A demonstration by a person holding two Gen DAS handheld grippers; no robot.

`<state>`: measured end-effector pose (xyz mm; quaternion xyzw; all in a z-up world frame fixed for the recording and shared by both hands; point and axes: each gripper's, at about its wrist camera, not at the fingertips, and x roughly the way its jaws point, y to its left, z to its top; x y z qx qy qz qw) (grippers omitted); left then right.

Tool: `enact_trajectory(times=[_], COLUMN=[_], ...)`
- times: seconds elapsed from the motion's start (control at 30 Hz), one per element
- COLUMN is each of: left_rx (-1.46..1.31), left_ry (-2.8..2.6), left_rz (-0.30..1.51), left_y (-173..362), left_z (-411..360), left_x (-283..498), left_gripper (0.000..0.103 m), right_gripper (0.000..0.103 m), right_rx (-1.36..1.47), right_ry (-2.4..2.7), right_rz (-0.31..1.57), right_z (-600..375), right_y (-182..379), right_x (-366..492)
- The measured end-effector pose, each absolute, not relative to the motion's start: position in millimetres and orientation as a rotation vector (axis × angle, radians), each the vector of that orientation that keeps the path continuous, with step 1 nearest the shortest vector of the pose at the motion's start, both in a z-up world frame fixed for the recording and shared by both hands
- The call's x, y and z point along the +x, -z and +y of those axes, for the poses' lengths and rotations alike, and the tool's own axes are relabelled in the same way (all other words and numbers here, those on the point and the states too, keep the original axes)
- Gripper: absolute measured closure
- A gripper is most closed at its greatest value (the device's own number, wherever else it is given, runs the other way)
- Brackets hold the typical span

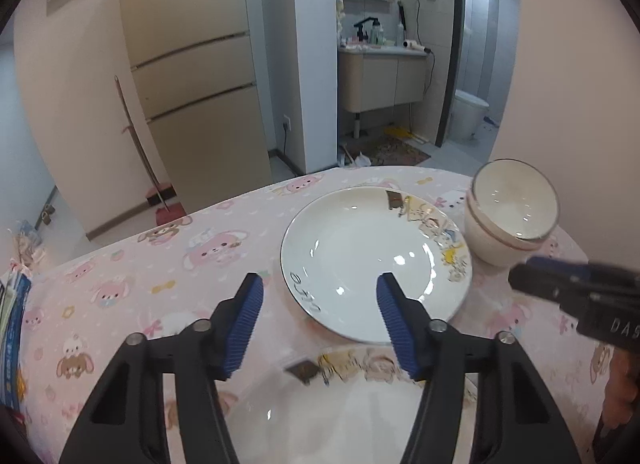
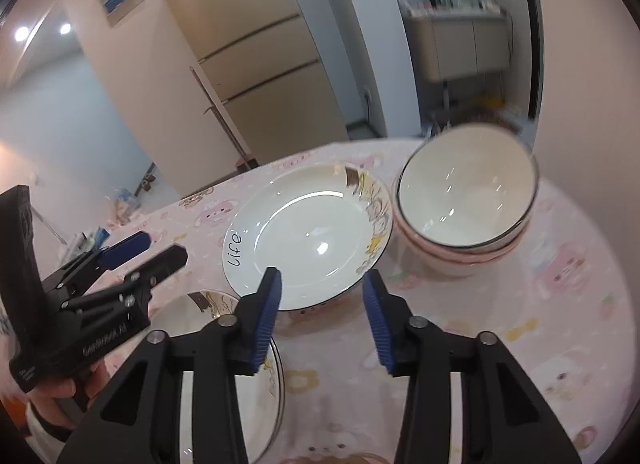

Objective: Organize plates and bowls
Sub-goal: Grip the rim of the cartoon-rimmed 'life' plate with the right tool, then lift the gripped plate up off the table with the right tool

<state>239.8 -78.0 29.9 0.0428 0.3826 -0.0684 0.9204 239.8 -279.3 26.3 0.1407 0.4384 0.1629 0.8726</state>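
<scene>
- Left wrist view: the left gripper (image 1: 320,296) has its blue pads apart with nothing between them, hovering over the pink cartoon tablecloth (image 1: 132,276).
- Just ahead of its right finger lies a white plate (image 1: 360,256) with cartoon print on its rim.
- Below the fingers, nearest the camera, a second plate (image 1: 328,416) shows blurred.
- Ahead and to the right of the gripper, beside the first plate, stands a stack of bowls (image 1: 508,220), the top one tilted.
- The right gripper (image 1: 560,288) enters from the right edge; its jaws are unclear here.
- Right wrist view: the right gripper (image 2: 322,300) has its jaws parted and empty, above the plate's (image 2: 304,232) near rim.
- The bowls (image 2: 464,204) sit ahead to the right, touching the plate.
- The left gripper (image 2: 152,252) hangs to the left, fingers apart, a hand (image 2: 60,396) beneath it.
- The second plate (image 2: 216,384) lies under the left finger.
</scene>
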Motion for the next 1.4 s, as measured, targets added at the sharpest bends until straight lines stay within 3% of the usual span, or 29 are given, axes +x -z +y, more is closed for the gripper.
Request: enact_trajectory(times=[0.07,0.13,0.33,0.47,0.63,0.7,0.73,0.93,1.4], left_rx=[0.081,0.068,0.015,0.042,-0.016,-0.046,-0.064,-0.109,-0.003], left_ry=[0.137,0.14,0.179,0.148,0.16,0.176,0.192,0.189,0.188], left_rz=[0.823,0.867,0.978,0.988,1.009,1.032,1.049,1.074,1.028], left_y=[-26,-19,12,23,32,37,41,51,56], left_z=[-73,-67,-58,-59,-50,-48,-48,-46,-57], left_x=[261,281,315,324,336,342,346,358,350], left_gripper=[0.053,0.054,0.054,0.054,0.054,0.061,0.069,0.075,0.08], right_gripper=[0.069,0.074,0.075,0.088,0.089,0.089,0.089,0.084,0.084], right_rx=[0.339,0.371,0.425,0.354,0.415,0.433,0.44,0.557,0.441], right_ry=[-0.316,-0.286,-0.258,-0.179,-0.188,-0.179,-0.173,-0.229,-0.179], right_rz=[0.961,0.98,1.017,1.018,1.031,1.035,1.034,1.05,1.004], right_z=[-281,-283,-273,-267,-278,-279,-278,-278,-265], right_y=[-12,-1,20,26,35,37,37,57,46], right_x=[251,258,269,274,279,281,281,288,276])
